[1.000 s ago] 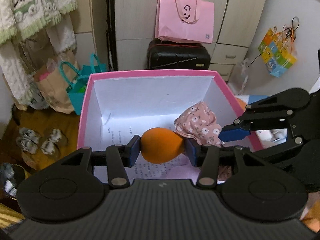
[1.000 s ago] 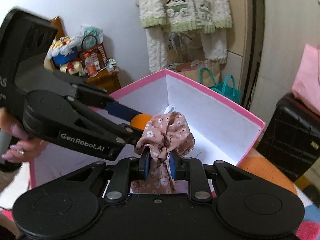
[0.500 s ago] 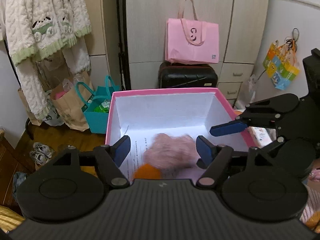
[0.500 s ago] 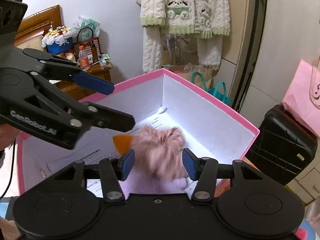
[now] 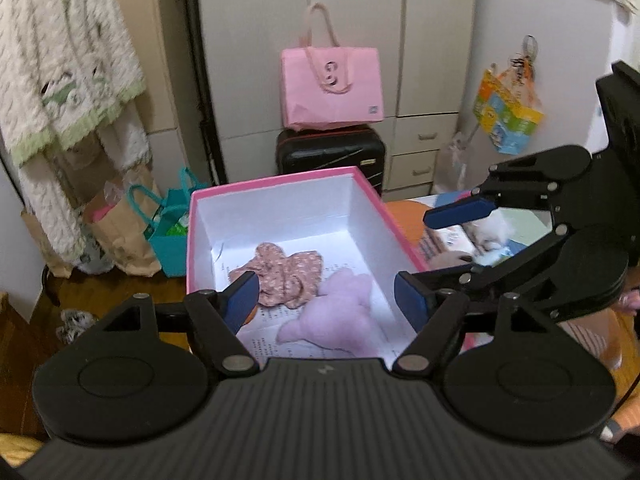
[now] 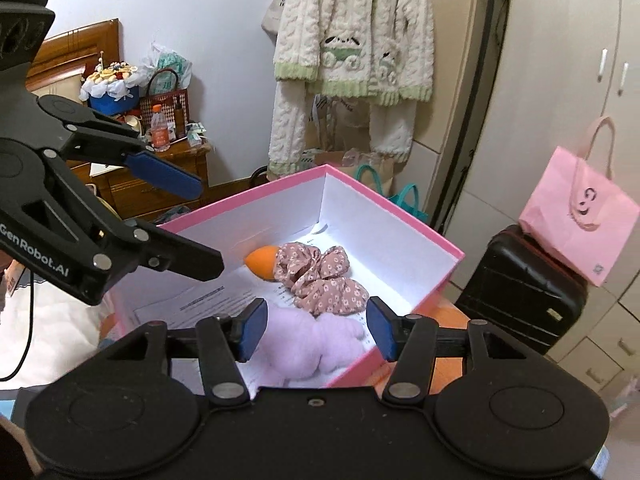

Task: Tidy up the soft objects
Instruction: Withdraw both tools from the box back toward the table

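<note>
A pink box (image 5: 280, 181) (image 6: 400, 204) with a white inside holds three soft things. A floral pink scrunchie (image 5: 286, 276) (image 6: 320, 276) lies in its middle. An orange sponge (image 6: 261, 262) lies against the scrunchie. A lilac plush toy (image 5: 340, 316) (image 6: 308, 344) lies nearest me. My left gripper (image 5: 326, 300) is open and empty above the box's near edge. My right gripper (image 6: 316, 326) is open and empty above the box's near corner. Each gripper also shows in the other's view, the right (image 5: 448, 248) and the left (image 6: 180, 224).
A black suitcase (image 5: 330, 156) (image 6: 516, 280) carries a pink bag (image 5: 332, 84) (image 6: 580, 212) behind the box. Teal and paper bags (image 5: 160, 224) stand on the floor to the left. A knitted garment (image 6: 352, 56) hangs on the wall. A wooden cabinet (image 6: 152, 184) stands at left.
Both grippers opened and pulled up and back from the box. The left dropped the orange sponge and the right dropped the floral scrunchie; both now lie inside the box.
</note>
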`<move>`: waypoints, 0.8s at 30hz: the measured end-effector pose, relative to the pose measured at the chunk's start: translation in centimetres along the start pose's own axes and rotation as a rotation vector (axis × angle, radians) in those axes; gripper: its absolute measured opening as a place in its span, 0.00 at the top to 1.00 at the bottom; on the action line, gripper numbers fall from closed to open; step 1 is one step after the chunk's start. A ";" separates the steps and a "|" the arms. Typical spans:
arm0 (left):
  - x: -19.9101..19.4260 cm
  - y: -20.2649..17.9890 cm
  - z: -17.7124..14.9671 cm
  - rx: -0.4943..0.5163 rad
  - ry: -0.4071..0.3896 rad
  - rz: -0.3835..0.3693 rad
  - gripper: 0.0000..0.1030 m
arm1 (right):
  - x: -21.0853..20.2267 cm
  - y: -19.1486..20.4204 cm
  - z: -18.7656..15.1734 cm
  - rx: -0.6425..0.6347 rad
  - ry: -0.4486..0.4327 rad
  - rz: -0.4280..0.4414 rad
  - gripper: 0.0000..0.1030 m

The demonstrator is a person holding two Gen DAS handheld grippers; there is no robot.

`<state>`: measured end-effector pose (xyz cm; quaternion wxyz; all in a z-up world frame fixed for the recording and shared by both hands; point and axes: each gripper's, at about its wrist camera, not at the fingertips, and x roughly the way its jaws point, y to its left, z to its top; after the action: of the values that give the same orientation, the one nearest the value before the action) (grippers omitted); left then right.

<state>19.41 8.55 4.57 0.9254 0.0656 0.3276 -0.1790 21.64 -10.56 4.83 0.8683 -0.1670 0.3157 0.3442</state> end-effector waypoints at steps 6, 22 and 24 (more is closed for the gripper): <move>-2.7 -3.0 -0.4 0.064 -0.030 -0.036 0.27 | -4.5 0.1 -1.8 0.023 -0.012 -0.043 0.40; -4.9 -12.5 -1.6 0.234 -0.019 -0.198 0.27 | -14.2 -2.4 -10.6 0.150 -0.088 -0.151 0.38; -4.5 -13.6 -1.8 0.255 -0.011 -0.206 0.27 | -14.5 -2.5 -11.7 0.156 -0.087 -0.162 0.38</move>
<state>9.98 -2.34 5.93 0.8880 0.1475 0.3024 -0.3135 10.08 -25.42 5.92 0.9165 -0.1087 0.2890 0.2544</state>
